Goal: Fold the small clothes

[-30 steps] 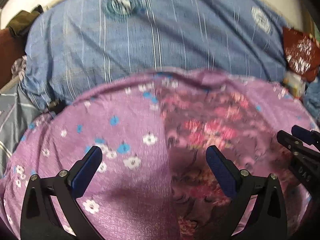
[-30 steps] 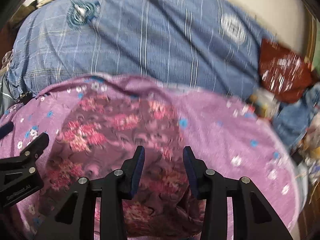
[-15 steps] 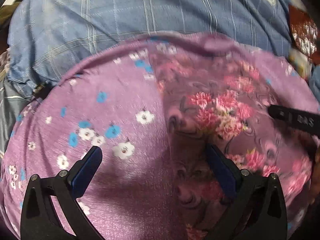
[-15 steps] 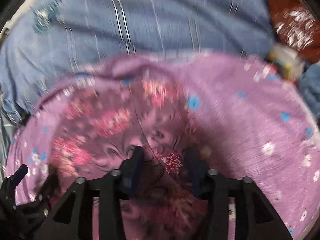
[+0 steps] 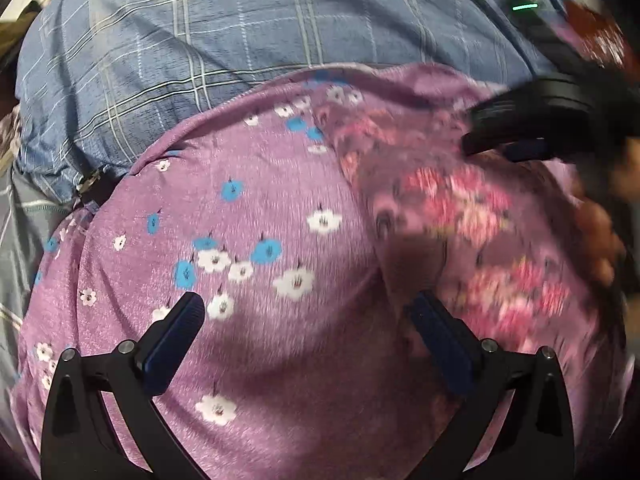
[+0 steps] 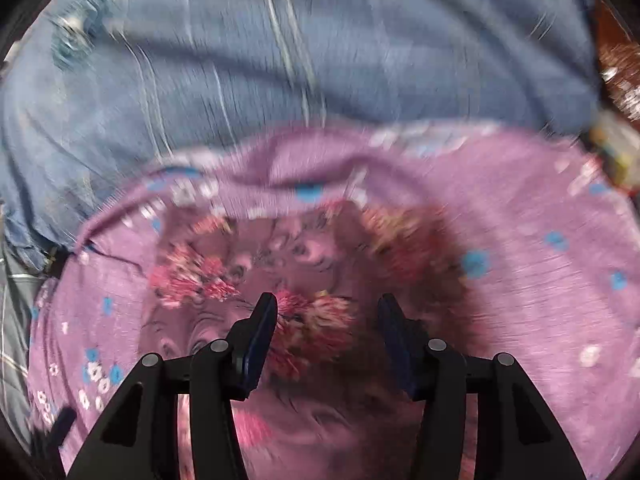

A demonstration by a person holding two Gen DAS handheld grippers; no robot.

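Note:
A purple garment with small white and blue flowers point(image 5: 256, 240) lies spread on the bed, with a darker panel of pink flowers point(image 5: 460, 208) down its middle. It also fills the right wrist view point(image 6: 520, 264), blurred. My left gripper point(image 5: 304, 324) is open and empty just above the purple cloth, its right finger at the panel's edge. My right gripper point(image 6: 326, 320) is open over the pink-flower panel point(image 6: 304, 256) with nothing between its fingers. It shows in the left wrist view point(image 5: 520, 128) as a dark blurred shape over the garment's upper right.
A blue checked bedsheet point(image 5: 240, 40) lies beyond the garment and also fills the top of the right wrist view point(image 6: 320, 40). A dark red printed cloth point(image 5: 600, 36) sits at the far right. Grey striped fabric point(image 5: 24, 220) lies at the left edge.
The right gripper has opened wider and moved forward over the flower panel, with strong motion blur. The left gripper has held its opening and closed in slightly on the cloth.

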